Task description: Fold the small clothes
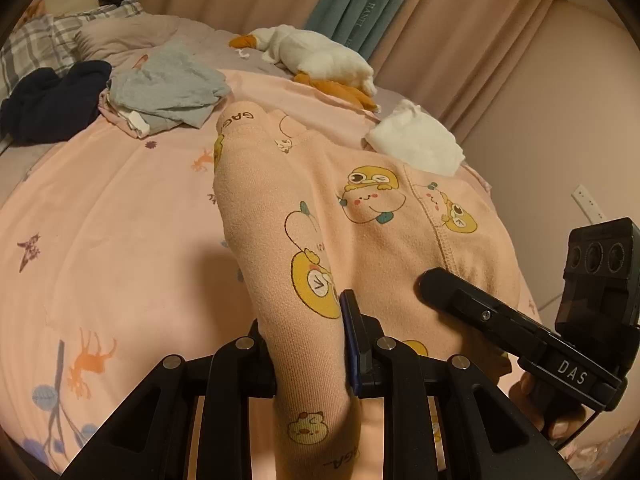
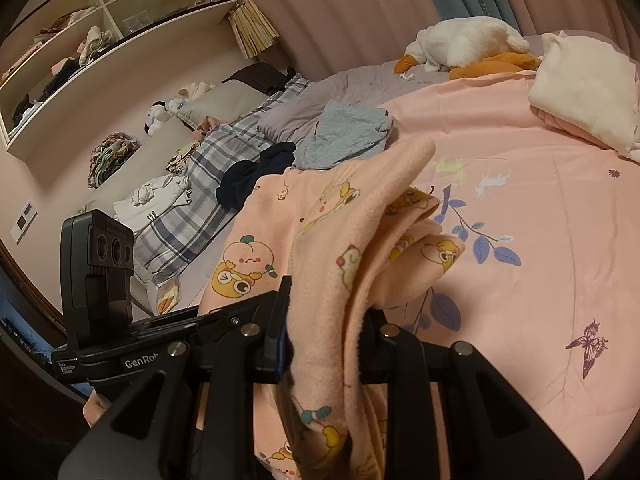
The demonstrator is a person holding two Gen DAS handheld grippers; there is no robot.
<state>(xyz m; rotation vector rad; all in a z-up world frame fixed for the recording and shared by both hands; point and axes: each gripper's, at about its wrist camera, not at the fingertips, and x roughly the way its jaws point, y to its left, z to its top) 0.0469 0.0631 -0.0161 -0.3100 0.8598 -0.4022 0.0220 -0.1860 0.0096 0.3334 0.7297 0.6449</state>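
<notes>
Both grippers are clamped on the same garment (image 1: 360,216), a small peach-pink piece printed with cartoon ducks and peaches, and hold it up over the bed (image 1: 120,208). In the left wrist view the left gripper (image 1: 308,344) has its jaws drawn narrow around a bunched fold of the fabric, which runs up between the fingers (image 1: 352,344) and away toward a ribbed cuff with lettering; the rest of the cloth spreads to the right, where the right gripper (image 1: 436,284) reaches in with its tip against it (a hand (image 1: 560,412) shows under that tool). In the right wrist view the right gripper (image 2: 324,336) is likewise closed to a narrow gap on a thick fold of the garment (image 2: 280,248), with fabric draped over and hanging below the jaws, and the left gripper's camera housing (image 2: 100,264) stands at the left. The printed front faces this camera and a loose part curls to the right just above the bedcover (image 2: 520,240), which is pink with leaves, deer and a butterfly. Farther back on the bed lie a grey folded item (image 1: 168,88), a dark navy one (image 1: 52,100) beside it, a white folded cloth (image 1: 416,140) near the right edge, and a white plush goose (image 1: 312,56) with orange feet by the curtain (image 1: 400,20). A plaid pillow (image 2: 208,200) lies at the head of the bed, and open shelves (image 2: 100,36) with clothes hang on the wall above.
</notes>
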